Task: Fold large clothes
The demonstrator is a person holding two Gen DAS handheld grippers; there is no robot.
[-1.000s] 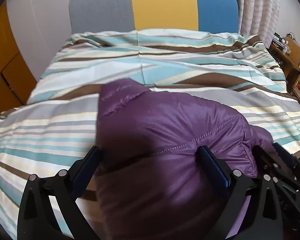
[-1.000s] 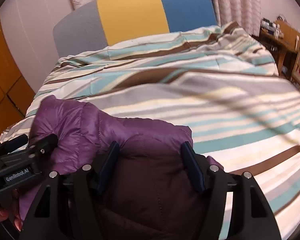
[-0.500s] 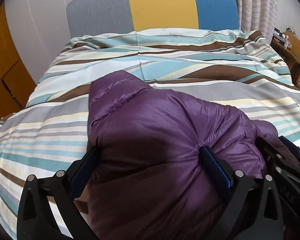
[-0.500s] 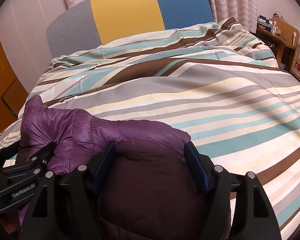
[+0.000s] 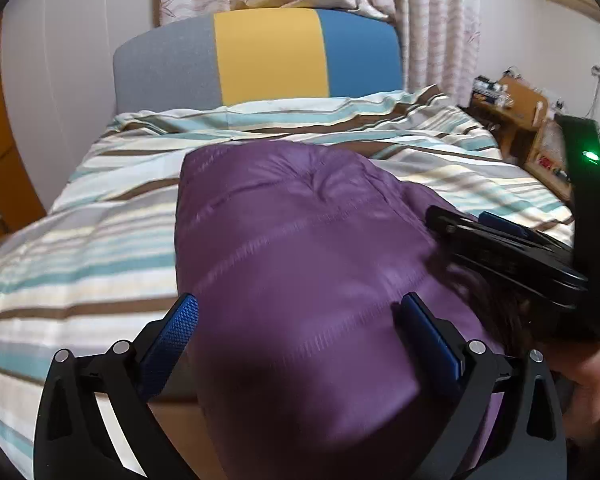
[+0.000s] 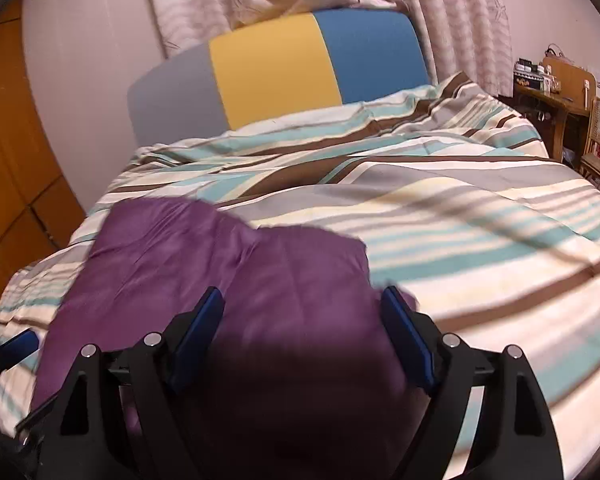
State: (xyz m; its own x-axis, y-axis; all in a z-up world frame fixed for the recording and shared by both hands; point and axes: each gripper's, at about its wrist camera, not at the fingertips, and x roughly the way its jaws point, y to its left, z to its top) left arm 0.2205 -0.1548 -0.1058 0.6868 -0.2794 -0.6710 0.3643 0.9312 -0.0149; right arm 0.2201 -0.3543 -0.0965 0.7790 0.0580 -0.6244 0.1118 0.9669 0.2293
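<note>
A purple quilted down jacket [image 5: 300, 280] lay bunched on the near part of a bed, on a striped duvet [image 5: 80, 248] of teal, brown, cream and grey bands. The left gripper [image 5: 300, 320] stood with its blue pads wide apart, the jacket's padded bulk filling the space between them; whether the pads pressed on the fabric could not be told. The right gripper [image 6: 304, 320] straddled the near right part of the same jacket [image 6: 220, 272], and its jaws had just been opening, the purple cloth lying between them and the pads apparently only at its sides. In the left wrist view the right gripper [image 5: 500, 240] showed at the right edge, resting over the jacket's right side. At the far end of the bed stood a headboard [image 5: 268, 52] in grey, yellow and blue panels, with curtains [image 5: 420, 12] behind it and a wooden shelf [image 6: 556, 92] to the far right.
</note>
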